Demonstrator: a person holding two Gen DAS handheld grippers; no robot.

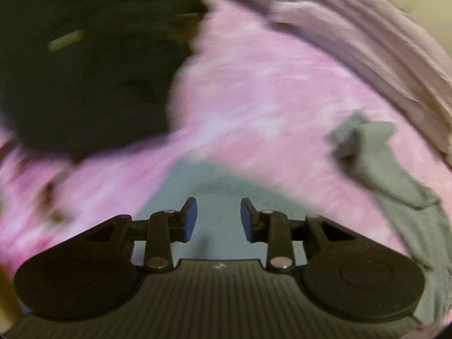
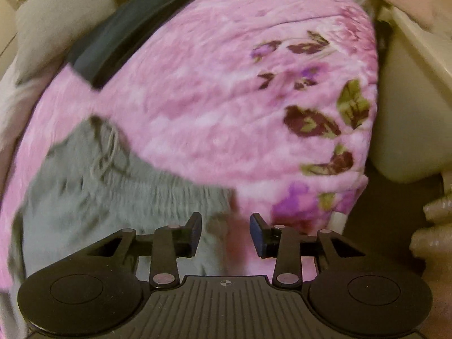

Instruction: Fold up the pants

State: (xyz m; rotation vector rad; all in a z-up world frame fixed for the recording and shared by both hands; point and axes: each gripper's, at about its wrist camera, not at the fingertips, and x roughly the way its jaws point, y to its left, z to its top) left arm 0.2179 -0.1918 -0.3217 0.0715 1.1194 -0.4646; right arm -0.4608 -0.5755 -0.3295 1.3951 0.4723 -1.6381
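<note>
**No readable text in either view**

No words, brand names, labels or numbers can be read in either wrist view. The only sign is a small round crosshair mark on the ribbed black body of the right gripper, at the middle of its front edge. The left gripper bears a small pale mark at the same spot on its own ribbed body, too blurred to make out. The pink blanket carries a printed pattern of flowers and leaves, with no lettering on it.
</note>
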